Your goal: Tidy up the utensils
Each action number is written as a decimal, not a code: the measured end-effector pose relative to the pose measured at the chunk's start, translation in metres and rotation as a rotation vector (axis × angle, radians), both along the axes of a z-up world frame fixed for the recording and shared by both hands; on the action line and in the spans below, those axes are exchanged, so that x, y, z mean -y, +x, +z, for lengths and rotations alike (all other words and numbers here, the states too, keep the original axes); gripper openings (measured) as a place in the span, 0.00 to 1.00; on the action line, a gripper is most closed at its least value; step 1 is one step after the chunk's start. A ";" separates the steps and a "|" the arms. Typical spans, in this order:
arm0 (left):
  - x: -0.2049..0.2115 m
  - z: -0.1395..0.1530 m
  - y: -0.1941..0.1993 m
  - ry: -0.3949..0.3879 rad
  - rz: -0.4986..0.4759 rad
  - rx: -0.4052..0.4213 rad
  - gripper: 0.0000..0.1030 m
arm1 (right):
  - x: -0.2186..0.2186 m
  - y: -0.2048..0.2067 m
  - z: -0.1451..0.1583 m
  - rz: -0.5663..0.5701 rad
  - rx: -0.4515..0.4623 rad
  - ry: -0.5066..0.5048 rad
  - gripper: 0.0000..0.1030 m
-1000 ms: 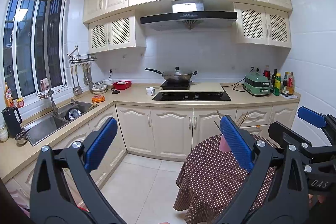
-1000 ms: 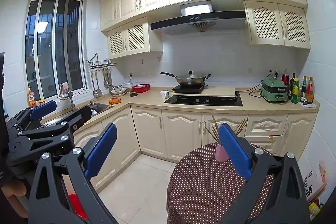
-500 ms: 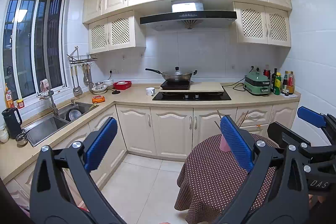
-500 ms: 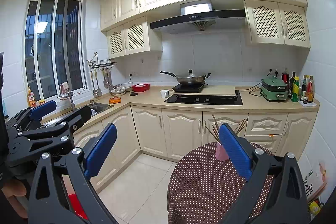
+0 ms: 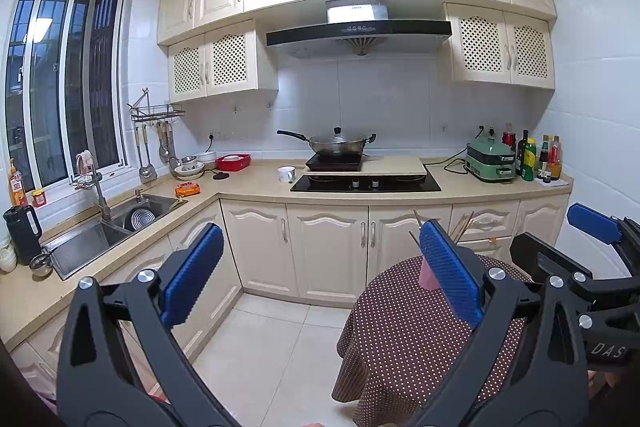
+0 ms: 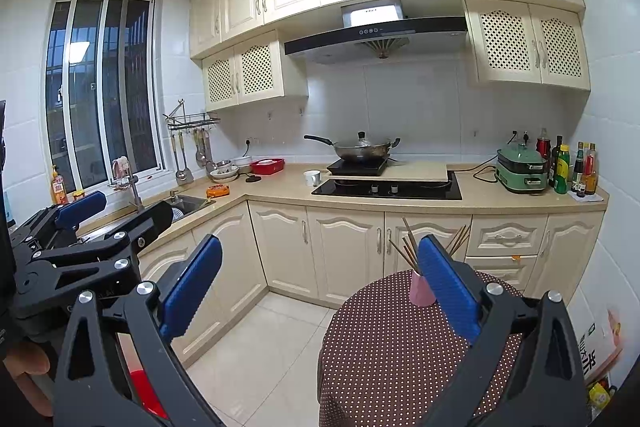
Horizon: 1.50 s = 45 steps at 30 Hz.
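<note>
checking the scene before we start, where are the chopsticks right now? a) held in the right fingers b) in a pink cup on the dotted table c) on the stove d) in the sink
b: the chopsticks stand in the pink cup on the dotted table.

The pink holder (image 6: 421,291) is half covered by the right gripper's blue finger (image 6: 448,283); in the left wrist view only a sliver of it shows. The chopsticks (image 6: 409,246) are partly hidden too, and their number cannot be counted. The round worktop (image 6: 384,347) is cut off by the frame's bottom edge. Bottle labels (image 6: 562,167) are too small to read. A hand (image 6: 24,375) is cropped at the left edge.
</note>
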<state>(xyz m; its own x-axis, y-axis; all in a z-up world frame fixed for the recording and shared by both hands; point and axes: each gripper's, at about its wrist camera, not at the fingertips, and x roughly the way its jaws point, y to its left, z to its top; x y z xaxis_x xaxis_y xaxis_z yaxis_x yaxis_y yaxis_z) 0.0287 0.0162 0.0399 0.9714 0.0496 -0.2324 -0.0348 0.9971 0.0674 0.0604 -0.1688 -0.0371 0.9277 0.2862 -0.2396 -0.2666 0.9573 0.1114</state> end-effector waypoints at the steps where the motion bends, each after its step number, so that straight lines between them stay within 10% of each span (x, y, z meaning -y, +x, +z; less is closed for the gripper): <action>1: -0.001 0.001 0.002 0.000 -0.002 -0.001 0.94 | 0.000 0.000 0.000 0.000 -0.001 0.000 0.92; 45: 0.019 -0.029 0.083 0.024 -0.033 -0.048 0.94 | 0.033 0.070 -0.029 -0.047 -0.070 0.021 0.92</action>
<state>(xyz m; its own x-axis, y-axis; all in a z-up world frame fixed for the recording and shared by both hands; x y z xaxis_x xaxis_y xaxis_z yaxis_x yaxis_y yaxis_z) 0.1121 -0.0028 0.0108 0.9604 0.0235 -0.2775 0.0023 0.9957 0.0922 0.1304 -0.2022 -0.0658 0.9214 0.2485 -0.2988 -0.2124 0.9658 0.1485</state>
